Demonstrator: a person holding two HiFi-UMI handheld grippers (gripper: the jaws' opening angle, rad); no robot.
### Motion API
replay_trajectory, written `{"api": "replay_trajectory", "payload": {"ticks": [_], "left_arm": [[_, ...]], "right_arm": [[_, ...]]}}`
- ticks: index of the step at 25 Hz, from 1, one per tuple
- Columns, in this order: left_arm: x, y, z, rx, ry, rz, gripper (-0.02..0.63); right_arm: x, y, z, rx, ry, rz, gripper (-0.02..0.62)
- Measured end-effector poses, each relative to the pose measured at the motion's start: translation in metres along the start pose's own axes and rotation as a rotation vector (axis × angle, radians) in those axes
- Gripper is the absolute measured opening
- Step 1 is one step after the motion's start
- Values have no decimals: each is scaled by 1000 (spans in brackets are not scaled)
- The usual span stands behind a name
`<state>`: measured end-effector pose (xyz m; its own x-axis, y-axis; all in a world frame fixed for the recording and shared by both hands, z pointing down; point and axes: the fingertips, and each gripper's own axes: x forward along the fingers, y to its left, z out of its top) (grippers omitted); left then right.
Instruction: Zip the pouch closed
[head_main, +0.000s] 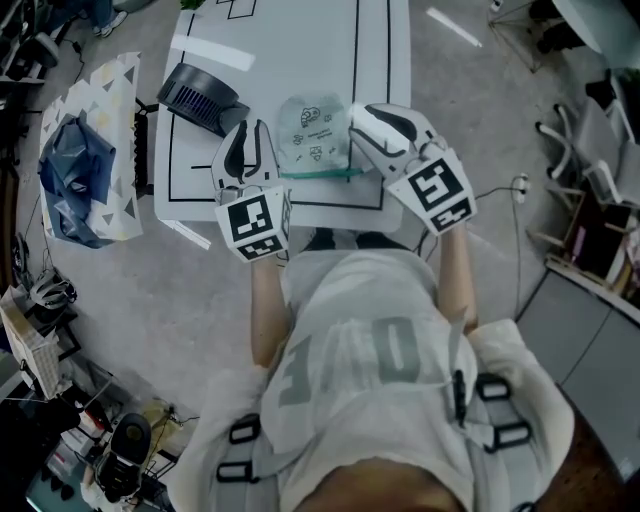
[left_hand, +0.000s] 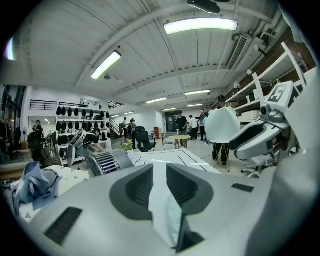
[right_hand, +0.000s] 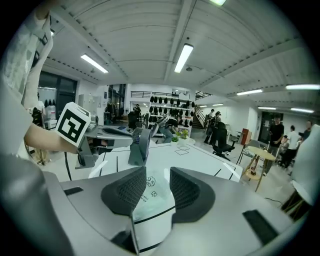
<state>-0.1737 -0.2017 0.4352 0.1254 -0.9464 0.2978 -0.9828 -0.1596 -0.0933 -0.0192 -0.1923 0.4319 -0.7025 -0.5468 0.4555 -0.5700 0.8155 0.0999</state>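
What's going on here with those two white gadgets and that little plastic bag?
A person stands at a white table with a hand-held gripper in each hand. A clear printed pouch with a green zip edge lies flat on the table between them. The left gripper is at the pouch's left side, the right gripper at its right. Both have their jaws apart, and neither is pinching the pouch. Whether the zip is fully closed can't be told.
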Motion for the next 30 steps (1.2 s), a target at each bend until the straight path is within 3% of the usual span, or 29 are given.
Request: {"api": "replay_trajectory", "payload": {"ticks": [5, 9, 15, 19, 23, 30], "left_arm": [[-4, 5, 41, 22, -95, 15, 61], [-15, 3, 88, 56, -205, 27, 61], [-31, -11, 135, 83, -371, 55, 22], [-33, -27, 134, 99, -373, 31, 8], [-32, -36, 133, 96, -363, 12, 8], [-32, -33, 123, 82, -339, 15, 7]], "right_arm": [[-9, -18, 31, -89, -57, -62, 129], [-22, -28, 67, -126, -162, -123, 127], [-38, -36, 107, -33, -382, -215, 102], [-44, -35, 108, 71, -430, -266, 21], [-43, -33, 93, 93, -376, -291, 9], [-44, -27, 91, 101, -394, -271, 9]]}}
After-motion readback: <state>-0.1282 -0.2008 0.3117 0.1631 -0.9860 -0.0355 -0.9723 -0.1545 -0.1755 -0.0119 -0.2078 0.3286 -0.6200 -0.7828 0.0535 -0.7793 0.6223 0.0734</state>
